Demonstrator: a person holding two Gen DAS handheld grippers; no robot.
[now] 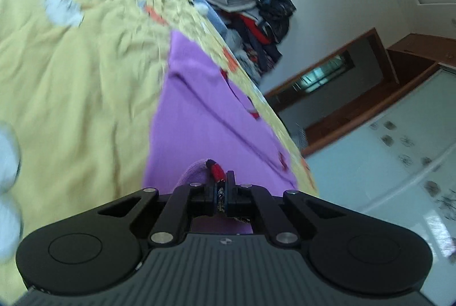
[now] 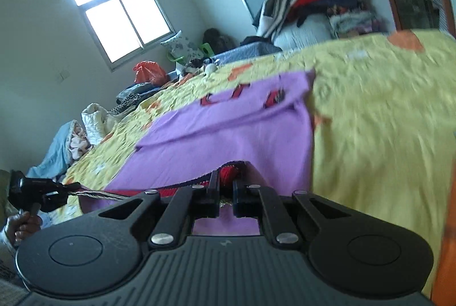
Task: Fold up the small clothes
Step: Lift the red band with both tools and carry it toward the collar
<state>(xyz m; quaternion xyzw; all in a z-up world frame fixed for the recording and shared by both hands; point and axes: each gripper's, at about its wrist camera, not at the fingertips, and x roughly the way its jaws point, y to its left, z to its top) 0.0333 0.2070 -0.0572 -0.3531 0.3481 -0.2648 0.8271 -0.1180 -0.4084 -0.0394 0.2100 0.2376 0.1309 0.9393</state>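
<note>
Small purple knit garment with red-and-dark trim [image 1: 205,117] lies spread on the bed's yellow patterned sheet [image 1: 71,77]. Left gripper [image 1: 221,186] jaws clenched on its red-trimmed near edge; right gripper [image 2: 226,184] jaws clenched on the same hem, lifting it slightly.

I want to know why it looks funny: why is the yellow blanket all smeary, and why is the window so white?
Left wrist view: the yellow blanket is streaked by motion blur, while the tongs look sharp. Right wrist view: the blanket is smeared on the right side, the window is blown out white by daylight, and the fisheye lens bends the walls.
</note>
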